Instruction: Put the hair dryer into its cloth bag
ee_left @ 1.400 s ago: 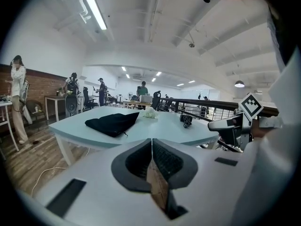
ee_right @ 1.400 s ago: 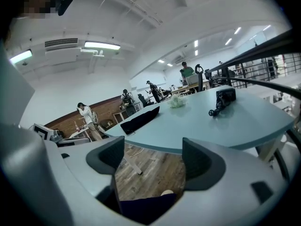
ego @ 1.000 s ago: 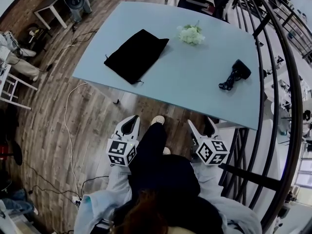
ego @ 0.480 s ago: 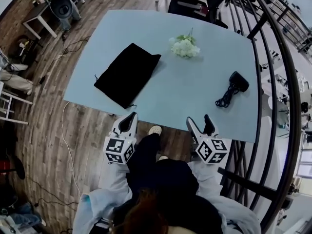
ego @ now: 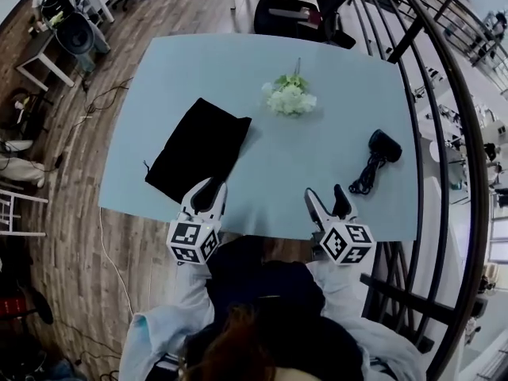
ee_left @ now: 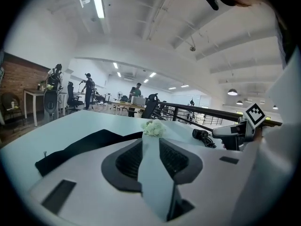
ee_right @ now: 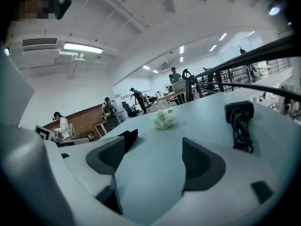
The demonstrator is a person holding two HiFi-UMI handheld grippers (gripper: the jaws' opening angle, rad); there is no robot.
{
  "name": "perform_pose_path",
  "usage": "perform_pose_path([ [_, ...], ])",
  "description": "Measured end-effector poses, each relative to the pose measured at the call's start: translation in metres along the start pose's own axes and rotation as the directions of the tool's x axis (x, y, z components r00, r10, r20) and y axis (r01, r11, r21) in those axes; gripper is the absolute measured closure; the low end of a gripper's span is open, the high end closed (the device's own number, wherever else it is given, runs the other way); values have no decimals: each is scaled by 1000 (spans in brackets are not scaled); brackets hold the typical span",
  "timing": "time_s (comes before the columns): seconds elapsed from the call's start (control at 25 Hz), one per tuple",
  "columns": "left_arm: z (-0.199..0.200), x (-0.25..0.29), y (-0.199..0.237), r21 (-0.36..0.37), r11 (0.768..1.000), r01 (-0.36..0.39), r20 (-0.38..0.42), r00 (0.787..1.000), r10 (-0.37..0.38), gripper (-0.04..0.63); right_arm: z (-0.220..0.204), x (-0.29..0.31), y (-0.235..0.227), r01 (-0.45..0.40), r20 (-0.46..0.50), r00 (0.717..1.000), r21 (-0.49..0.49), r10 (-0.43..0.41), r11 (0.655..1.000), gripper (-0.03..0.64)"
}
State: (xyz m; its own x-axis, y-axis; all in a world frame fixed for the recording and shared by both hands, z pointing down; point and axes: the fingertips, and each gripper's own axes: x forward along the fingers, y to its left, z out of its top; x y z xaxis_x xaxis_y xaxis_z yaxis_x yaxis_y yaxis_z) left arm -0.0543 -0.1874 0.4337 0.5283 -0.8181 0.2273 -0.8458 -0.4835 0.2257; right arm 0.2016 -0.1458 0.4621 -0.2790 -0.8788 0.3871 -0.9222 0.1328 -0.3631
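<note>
At the near edge of the bench (ego: 266,193), the left gripper (ego: 208,190) hovers over the closest corner of the cloth bag (ego: 198,145), its jaws just opening to a narrow, empty gap, while the right gripper (ego: 325,195) has its jaws spread wide on nothing. Farther right lies the hair dryer (ego: 379,151) with its coiled cord, well apart from the flat bag, so I judge nothing done yet: lifting and bagging both remain. Which end is the bag's mouth is hard to tell, as the left gripper covers part of it.

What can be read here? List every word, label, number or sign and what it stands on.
No readable words or numbers anywhere.
On the left claw (jaws just opening, empty) and the right claw: only square black-and-white marker patterns, no letters.
No print visible on hair dryer or cloth bag.
</note>
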Motion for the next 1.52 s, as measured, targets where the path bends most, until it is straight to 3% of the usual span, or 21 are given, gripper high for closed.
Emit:
perform_pose_path([
  [0.08,4,14,5,-5,999,35,-5,999,-35,448,6,8,-3,24,8,1000,3,-24,1000,232],
  [0.48,5,79,10,7,981,193,-55,980,-192,448,23,23,-36,178,48,983,14,-178,984,232],
  [0.72,-2,101,-2,-2,964,264,-90,961,-263,448,41,0,-74,307,82,949,-5,-306,952,232],
  [0.88,-6,116,-21,1,955,295,-105,950,-293,448,54,-19,-118,405,104,908,26,-405,914,232],
  [1.2,-15,137,-53,-9,957,288,-146,947,-287,448,60,-15,-194,515,29,856,53,-517,855,211],
  [1.52,-17,151,-57,-17,979,202,-172,964,-202,448,32,28,-254,569,-129,821,99,-556,817,136],
])
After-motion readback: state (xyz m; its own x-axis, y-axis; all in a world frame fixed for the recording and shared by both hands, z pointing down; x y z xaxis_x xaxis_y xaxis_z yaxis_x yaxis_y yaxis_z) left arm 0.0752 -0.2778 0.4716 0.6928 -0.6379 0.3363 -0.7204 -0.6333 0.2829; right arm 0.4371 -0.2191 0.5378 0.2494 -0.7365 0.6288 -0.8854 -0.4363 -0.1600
